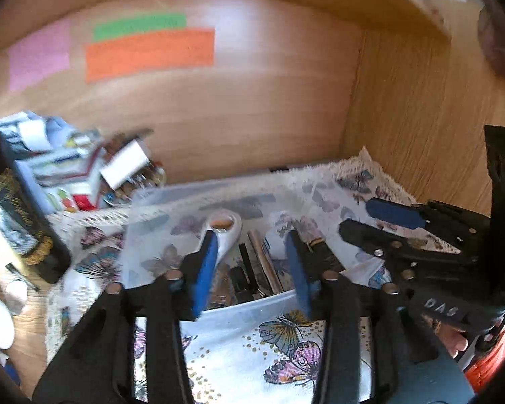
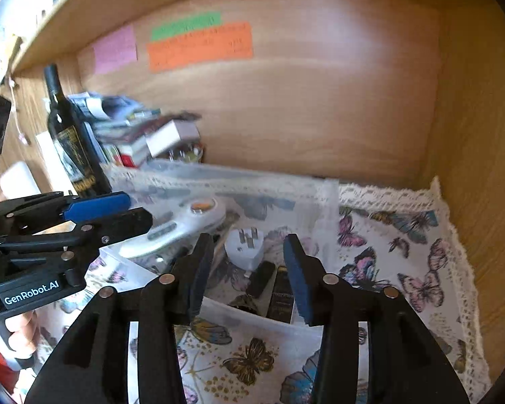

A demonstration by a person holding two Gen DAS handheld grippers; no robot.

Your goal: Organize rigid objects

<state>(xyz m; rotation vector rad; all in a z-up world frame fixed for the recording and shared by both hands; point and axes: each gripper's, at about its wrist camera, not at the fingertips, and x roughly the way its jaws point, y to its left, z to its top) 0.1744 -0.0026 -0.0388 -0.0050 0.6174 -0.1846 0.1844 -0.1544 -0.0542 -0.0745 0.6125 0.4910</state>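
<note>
This is a home, inside a wooden shelf nook (image 2: 303, 107) of a cupboard or desk unit. A butterfly-print cloth (image 2: 404, 262) with a lace edge covers the shelf floor. Pink (image 2: 115, 48), green (image 2: 185, 26) and orange (image 2: 200, 46) paper notes are stuck to the back panel. A wine bottle (image 2: 69, 134) stands at the left beside a loose pile of small boxes and papers (image 2: 134, 131). A clear plastic bin (image 2: 286, 330) holds odds and ends, among them a white plug (image 2: 244, 245) and a white remote (image 2: 175, 227).
</note>
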